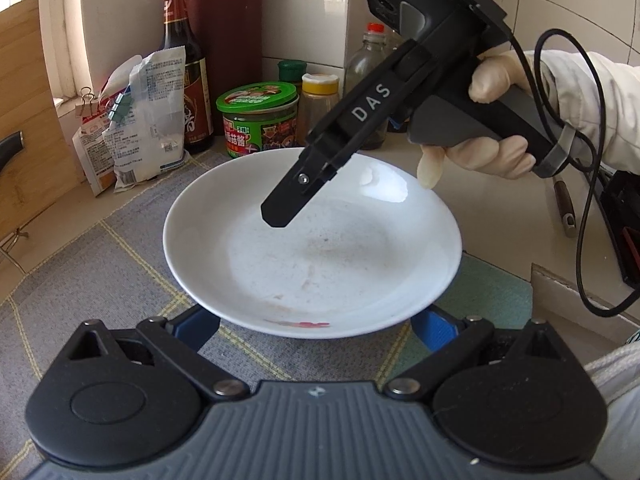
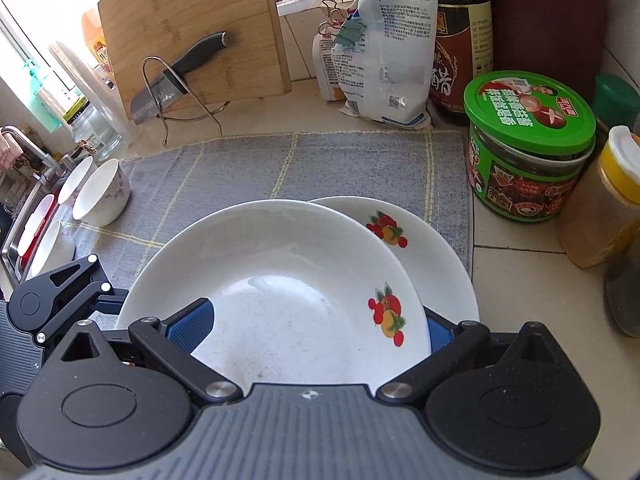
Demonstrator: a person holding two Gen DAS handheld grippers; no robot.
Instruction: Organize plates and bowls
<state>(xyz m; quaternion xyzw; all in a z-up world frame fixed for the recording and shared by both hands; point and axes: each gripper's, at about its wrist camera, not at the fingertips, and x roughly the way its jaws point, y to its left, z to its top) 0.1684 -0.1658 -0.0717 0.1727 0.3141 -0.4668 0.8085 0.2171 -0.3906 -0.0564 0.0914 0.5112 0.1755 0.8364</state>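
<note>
On the grey checked mat [image 2: 240,168], two white fruit-print plates overlap: the upper plate [image 2: 280,280] lies partly over the lower plate [image 2: 436,248]. The right gripper [image 1: 276,216], held in a gloved hand [image 1: 492,152], hovers above the upper plate; its fingers appear pressed together in the left wrist view. The left gripper [image 1: 316,326] has its blue pads [image 1: 200,326] spread wide beside the plate's near rim, clasping nothing. Four white bowls [image 2: 102,192] stand at the mat's left edge. A green-lidded sauce jar [image 2: 528,148] stands right of the plates.
</note>
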